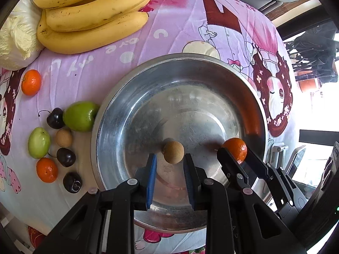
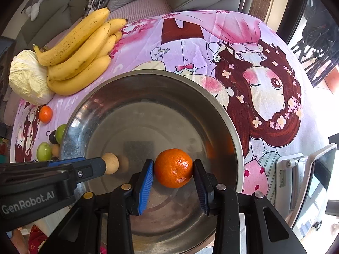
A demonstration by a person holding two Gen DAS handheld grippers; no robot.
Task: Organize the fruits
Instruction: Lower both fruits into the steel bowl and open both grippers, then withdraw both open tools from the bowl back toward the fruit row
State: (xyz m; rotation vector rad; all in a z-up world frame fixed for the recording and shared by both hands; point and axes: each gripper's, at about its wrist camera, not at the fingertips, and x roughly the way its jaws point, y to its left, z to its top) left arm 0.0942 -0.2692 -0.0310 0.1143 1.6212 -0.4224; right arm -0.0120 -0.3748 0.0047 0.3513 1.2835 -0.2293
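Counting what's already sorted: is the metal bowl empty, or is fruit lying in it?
Empty. The metal bowl shows bare steel; the mandarin and brown fruit hang above it, clamped in grippers.

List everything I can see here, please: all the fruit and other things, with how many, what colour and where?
bananas: one bunch, yellow, far left of the cloth
cabbage: one, pale, beside the bananas
mandarins: four, orange; two on the cloth left of the bowl, one in the right gripper over the bowl, and that same one shows in the left view
green fruits: two, left of the bowl
dark cherries: three, left of the bowl
brown longans: two; one on the cloth, one in the left gripper
bowl: one, steel, centre
cloth: pink cartoon print
left gripper: black, blue pads
right gripper: same
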